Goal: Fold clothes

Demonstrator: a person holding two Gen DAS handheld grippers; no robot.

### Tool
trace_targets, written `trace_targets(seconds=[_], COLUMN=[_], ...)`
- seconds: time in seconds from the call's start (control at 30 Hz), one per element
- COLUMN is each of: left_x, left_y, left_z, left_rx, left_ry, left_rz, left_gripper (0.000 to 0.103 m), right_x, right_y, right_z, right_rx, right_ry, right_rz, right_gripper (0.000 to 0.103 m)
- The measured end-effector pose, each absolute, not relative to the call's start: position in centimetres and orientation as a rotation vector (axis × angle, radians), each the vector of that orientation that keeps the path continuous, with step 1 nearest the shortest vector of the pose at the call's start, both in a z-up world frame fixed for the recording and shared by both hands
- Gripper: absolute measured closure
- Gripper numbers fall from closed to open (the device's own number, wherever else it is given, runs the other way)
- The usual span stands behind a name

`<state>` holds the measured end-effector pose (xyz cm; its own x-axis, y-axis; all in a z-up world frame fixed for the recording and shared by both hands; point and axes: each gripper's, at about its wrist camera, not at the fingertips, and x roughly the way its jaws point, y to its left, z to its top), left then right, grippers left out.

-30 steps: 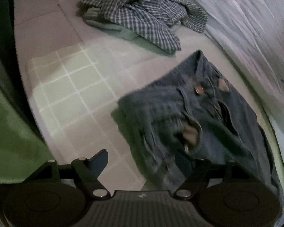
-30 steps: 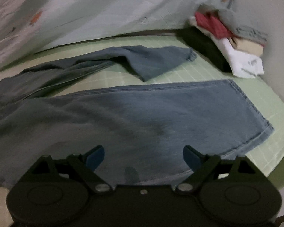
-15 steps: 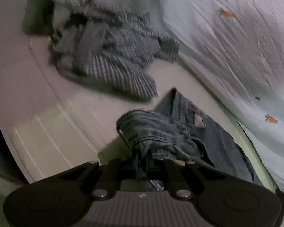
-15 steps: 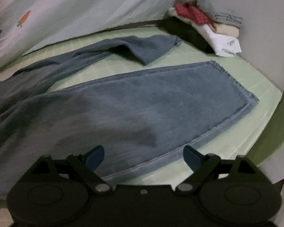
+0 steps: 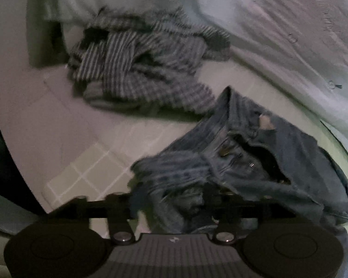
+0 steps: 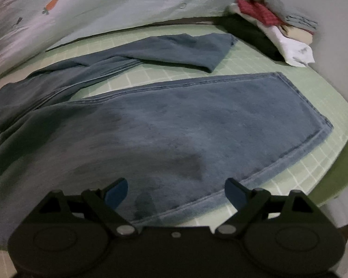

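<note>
Green grid sheet [image 6: 255,69] under jeans [image 6: 174,127]. L gripper [image 5: 171,199] jaws opening, waistband bunched btwn. R gripper [image 6: 176,190] jaws wide apart, nothing btwn, over leg. Plaid shirt [image 5: 146,69] heaped nearby; folded stack [image 6: 278,27] far corner.

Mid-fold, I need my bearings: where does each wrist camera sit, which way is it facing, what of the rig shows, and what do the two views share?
Left wrist: sits on the left gripper, looking down at the blue denim jeans waistband, which lies bunched between its opening jaws; a crumpled checked shirt lies beyond.
Right wrist: sits on the right gripper, jaws open and empty, looking down along the jeans legs toward a stack of folded clothes.
Shared: the jeans, the green grid-patterned sheet and the pale carrot-print quilt.
</note>
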<state>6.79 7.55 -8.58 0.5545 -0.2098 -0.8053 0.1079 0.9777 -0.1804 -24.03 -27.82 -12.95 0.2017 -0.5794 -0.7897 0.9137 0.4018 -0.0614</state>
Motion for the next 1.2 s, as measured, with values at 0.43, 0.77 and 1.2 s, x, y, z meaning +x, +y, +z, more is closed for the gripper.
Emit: trace_targets(seconds=[0.43,0.77,1.2], left_x=[3.6,3.0,10.6], left_y=[-4.4,-12.2,-18.2], left_z=[-8.7,-9.5,-11.9], left_rx=[0.011,0.090,0.178], left_ry=[0.986,0.986,1.038], left_rz=[-0.330,-0.378,-0.378], left_gripper=[0.023,0.022,0.017], right_x=[-27.8,-27.7,-20.0], right_y=[-35.5,-43.1,-51.0], right_z=[-11.4,-11.4,-14.4], right_rx=[0.484,0.502,0.264], right_ry=[0.778,0.718,0.833], right_rz=[-1.125,-1.137,-1.172], right_gripper=[0.009,0.011,0.013])
